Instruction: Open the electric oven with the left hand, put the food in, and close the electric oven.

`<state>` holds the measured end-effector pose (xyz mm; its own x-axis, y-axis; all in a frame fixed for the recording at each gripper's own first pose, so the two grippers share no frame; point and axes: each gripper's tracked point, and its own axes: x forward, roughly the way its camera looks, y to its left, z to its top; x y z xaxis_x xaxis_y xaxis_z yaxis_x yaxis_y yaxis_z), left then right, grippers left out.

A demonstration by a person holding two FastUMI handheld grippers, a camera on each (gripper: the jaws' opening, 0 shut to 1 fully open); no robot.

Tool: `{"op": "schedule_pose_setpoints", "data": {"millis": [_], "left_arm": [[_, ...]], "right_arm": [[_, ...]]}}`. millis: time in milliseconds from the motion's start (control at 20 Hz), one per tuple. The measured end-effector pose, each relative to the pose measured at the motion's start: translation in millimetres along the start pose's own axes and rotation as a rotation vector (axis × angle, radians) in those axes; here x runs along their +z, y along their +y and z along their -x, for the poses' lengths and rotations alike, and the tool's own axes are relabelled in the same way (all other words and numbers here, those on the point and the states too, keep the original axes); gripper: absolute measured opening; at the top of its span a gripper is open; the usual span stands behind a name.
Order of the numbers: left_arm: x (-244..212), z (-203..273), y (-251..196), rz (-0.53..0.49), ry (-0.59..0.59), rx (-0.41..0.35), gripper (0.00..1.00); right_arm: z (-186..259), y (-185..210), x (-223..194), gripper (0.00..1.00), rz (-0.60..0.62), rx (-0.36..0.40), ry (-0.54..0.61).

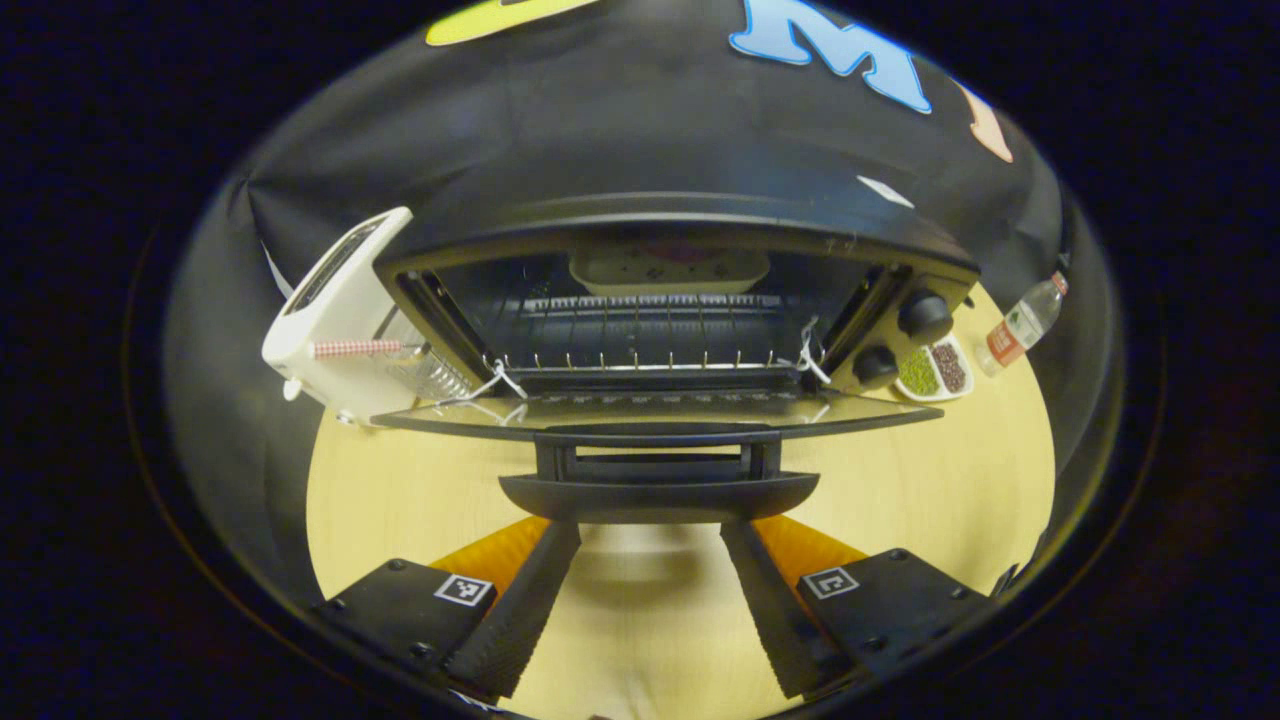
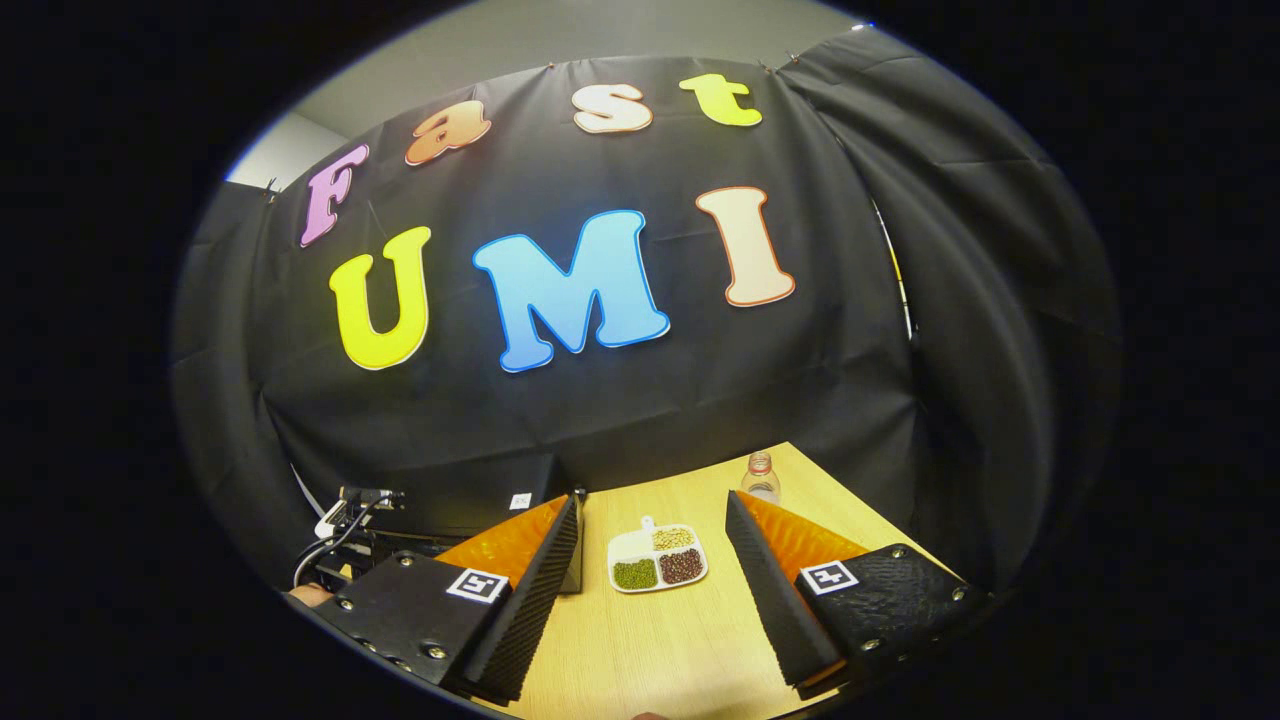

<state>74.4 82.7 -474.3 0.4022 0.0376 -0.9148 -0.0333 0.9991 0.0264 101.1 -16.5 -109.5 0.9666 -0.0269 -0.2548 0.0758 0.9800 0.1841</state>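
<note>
The black electric oven (image 1: 690, 230) stands open, its glass door (image 1: 660, 412) folded down flat toward me. At the back of the wire rack (image 1: 640, 345) sits a pale dish (image 1: 668, 268); what it holds is blurred. My left gripper (image 1: 650, 530) is open, its fingertips just short of the door handle (image 1: 660, 492) and touching nothing. The right gripper (image 2: 652, 505) hangs open and empty above the wooden table (image 2: 640, 640), off to the oven's right. A dark corner of the oven (image 2: 490, 495) shows at the left of the right gripper view.
A white toaster (image 1: 335, 325) stands against the oven's left side. To the oven's right lie a white divided dish of beans (image 1: 935, 370) (image 2: 657, 557) and a plastic bottle (image 1: 1020, 325) (image 2: 760, 478). Cables (image 2: 335, 530) trail at the lower left. The booth's cloth walls close the back and right.
</note>
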Motion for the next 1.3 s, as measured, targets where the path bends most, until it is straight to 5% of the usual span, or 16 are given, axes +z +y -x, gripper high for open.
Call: {"op": "schedule_pose_setpoints", "data": {"millis": [350,950,1300], "left_arm": [[78,41,-23,0.066,-0.350,-0.024,1.00],[117,301,-48,0.092,-0.955,-0.007,1.00],[104,355,-71,0.010,-1.027,-0.042,0.96]], "right_arm": [[0,-2,20,0.92,0.061,0.038,-0.042],[35,43,88,0.92,0.085,0.145,-0.222],[56,72,88,0.92,0.129,0.169,-0.256]]}}
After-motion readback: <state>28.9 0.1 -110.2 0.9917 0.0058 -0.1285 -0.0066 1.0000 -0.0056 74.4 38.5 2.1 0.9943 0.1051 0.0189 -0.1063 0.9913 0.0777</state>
